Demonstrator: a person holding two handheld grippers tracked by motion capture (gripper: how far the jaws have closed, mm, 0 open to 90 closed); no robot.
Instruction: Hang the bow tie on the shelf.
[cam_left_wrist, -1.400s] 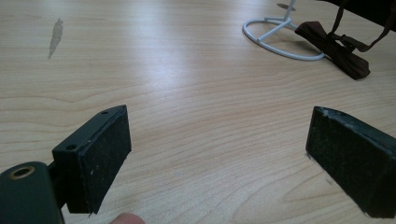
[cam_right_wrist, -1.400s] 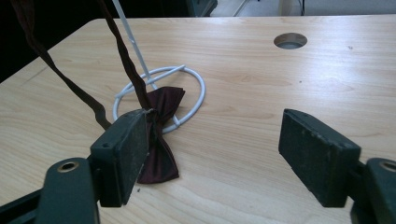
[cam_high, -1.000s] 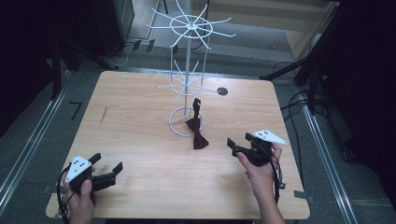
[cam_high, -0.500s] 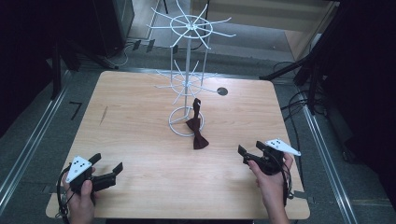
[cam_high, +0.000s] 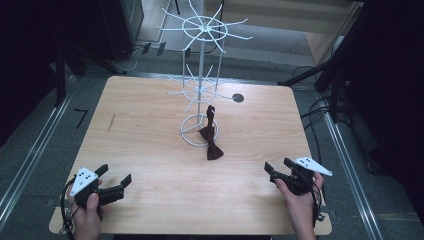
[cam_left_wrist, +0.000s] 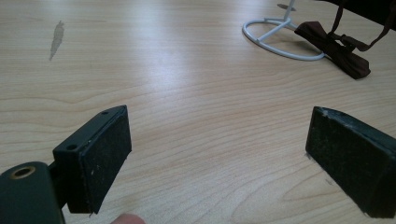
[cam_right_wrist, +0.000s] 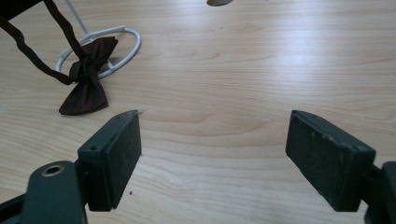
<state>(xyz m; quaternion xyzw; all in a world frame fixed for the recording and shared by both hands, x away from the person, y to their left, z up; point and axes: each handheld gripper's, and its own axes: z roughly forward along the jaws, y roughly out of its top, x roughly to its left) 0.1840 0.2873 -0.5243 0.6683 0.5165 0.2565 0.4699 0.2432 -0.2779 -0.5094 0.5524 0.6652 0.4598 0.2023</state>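
1. We see the left gripper (cam_high: 114, 179) low at the near left of the wooden table (cam_high: 150, 130), held in the person's left hand (cam_high: 86, 212). Its jaws stand wide apart with nothing between them.
2. In the left gripper view, the same left gripper (cam_left_wrist: 219, 154) shows bare wood across the whole gap between its pads; they touch no object, and whether they touch the tabletop we cannot tell.
3. We see the right gripper (cam_high: 280, 167) at the near right of the table, held in the right hand (cam_high: 300, 200), with a grey three-cornered plate on top. Its jaws are also spread wide and hold nothing.
4. In the right gripper view, the right gripper (cam_right_wrist: 212, 154) frames only bare table between its two black pads.
5. A dark brown bow tie (cam_high: 212, 145) lies near the middle of the table, one wing over the ring base of a white wire rack (cam_high: 200, 90), the other wing on the wood towards us.
6. Its strap rises from the knot towards the rack's lower arms; where it catches we cannot tell.
7. The bow tie is well apart from both grippers, lying between them and farther back.
8. A small dark round mark (cam_high: 238, 98) sits on the table beyond the rack, to its right.
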